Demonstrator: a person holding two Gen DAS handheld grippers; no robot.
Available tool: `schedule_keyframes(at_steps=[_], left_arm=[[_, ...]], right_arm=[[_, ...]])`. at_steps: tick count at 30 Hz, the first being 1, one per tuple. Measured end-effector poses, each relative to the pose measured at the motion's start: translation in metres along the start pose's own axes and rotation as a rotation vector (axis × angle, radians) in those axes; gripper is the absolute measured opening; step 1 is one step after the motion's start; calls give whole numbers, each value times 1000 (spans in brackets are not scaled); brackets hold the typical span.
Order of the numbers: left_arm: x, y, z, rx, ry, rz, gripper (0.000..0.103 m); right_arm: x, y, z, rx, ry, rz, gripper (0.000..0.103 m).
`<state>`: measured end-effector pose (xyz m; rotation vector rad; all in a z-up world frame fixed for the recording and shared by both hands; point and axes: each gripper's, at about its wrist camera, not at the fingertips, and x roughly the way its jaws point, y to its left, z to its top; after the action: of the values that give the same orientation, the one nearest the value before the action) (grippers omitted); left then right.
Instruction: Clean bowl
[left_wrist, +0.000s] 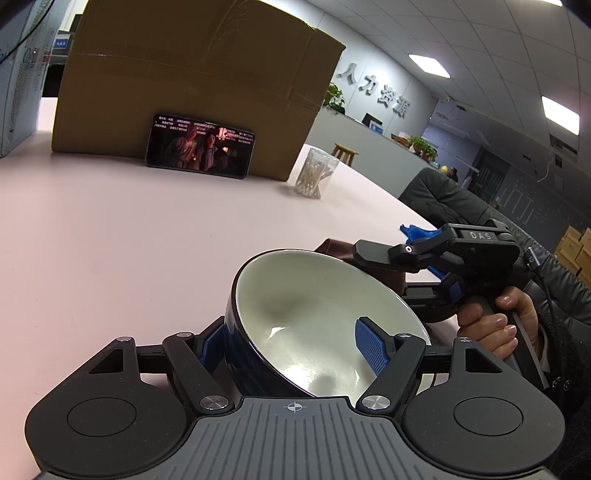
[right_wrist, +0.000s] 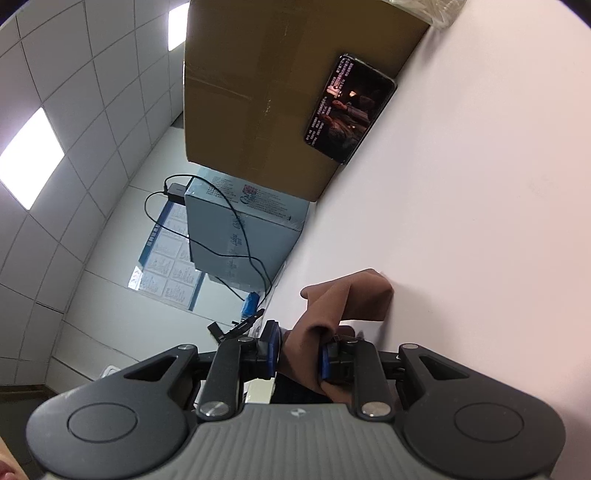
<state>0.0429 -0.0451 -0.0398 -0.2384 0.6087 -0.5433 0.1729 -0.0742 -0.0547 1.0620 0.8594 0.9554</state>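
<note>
A bowl (left_wrist: 314, 321), dark blue outside and white inside, is held tilted above the pink table (left_wrist: 110, 240) with its mouth facing right. My left gripper (left_wrist: 291, 347) is shut on its wall, one blue pad (left_wrist: 371, 347) inside and the other outside. My right gripper (right_wrist: 299, 354) is shut on a bunched brown cloth (right_wrist: 343, 299). In the left wrist view that right gripper (left_wrist: 369, 254) sits just behind the bowl's far rim, the cloth (left_wrist: 330, 246) peeking out beside it. The right wrist view is rolled, so the table (right_wrist: 480, 221) fills its right side. The bowl is not seen there.
A large cardboard box (left_wrist: 192, 85) stands at the back with a phone (left_wrist: 201, 147) playing video leaned on it. Right of the box is a clear jar of cotton swabs (left_wrist: 316, 173). A printed box (left_wrist: 18, 74) is at far left. A person's hand (left_wrist: 495, 325) grips the right handle.
</note>
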Motion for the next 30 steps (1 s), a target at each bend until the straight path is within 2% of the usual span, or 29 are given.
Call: schedule_keyframes(at_steps=[6, 12, 16, 24, 30], left_arm=[[2, 0, 0, 0, 0, 0, 74], [1, 0, 0, 1, 0, 0, 74], [1, 0, 0, 1, 0, 0, 74], [2, 0, 0, 2, -1, 0, 74], [1, 0, 0, 2, 0, 0, 74]], right_arm=[[-3, 4, 0, -15, -20, 56, 25], [2, 2, 0, -8, 8, -25, 25], [3, 1, -1, -6, 14, -29, 25], [-3, 6, -1, -31, -13, 38, 25], [1, 4, -1, -25, 13, -32, 25]])
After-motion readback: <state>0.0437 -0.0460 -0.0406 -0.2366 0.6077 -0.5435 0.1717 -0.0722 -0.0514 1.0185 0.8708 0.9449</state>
